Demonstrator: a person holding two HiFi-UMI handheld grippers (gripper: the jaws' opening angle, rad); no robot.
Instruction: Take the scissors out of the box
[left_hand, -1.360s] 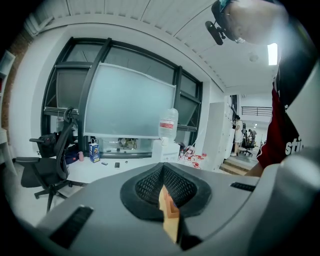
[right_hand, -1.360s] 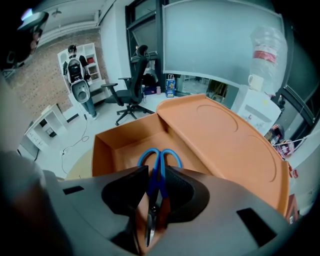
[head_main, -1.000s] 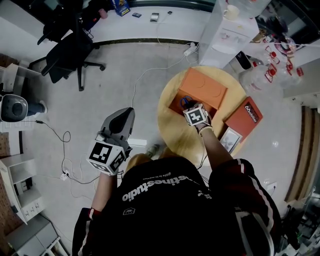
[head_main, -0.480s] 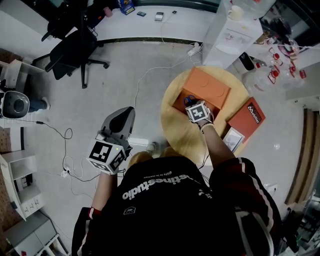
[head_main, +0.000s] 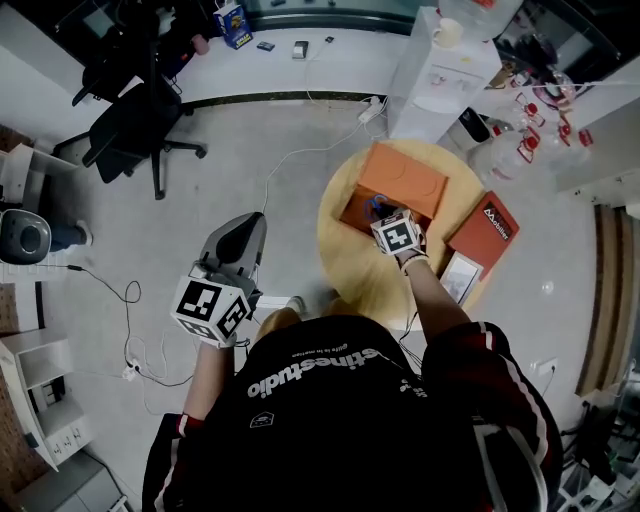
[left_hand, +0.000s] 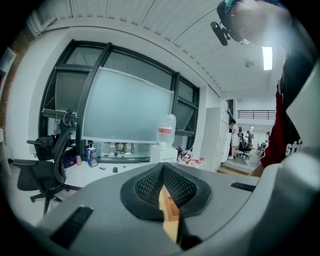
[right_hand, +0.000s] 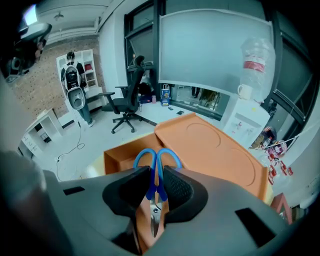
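Right gripper (right_hand: 156, 175) fingers (right_hand: 178, 192), just closing on the scissors (right_hand: 152, 184), apparently hide their tips.

Your black top (head_main: 340, 410) carries white lettering across the back, and its sleeves (head_main: 512, 395) show red and white stripes. The left gripper (head_main: 251, 222) and right gripper (head_main: 380, 212) have grey shells, black ribbed pads (left_hand: 146, 186) and white cubes (head_main: 212, 308) with black square markers.

An open orange cardboard box (head_main: 405, 180) sits toward the far edge of the round wooden table (head_main: 345, 250), its lid laid back on the far side. Blue-handled metal scissors (right_hand: 156, 165) stand over the box's near-left part. A red-brown flat packet (head_main: 485, 232) lies at the table's right edge, with a small white card (head_main: 462, 275) just before it.
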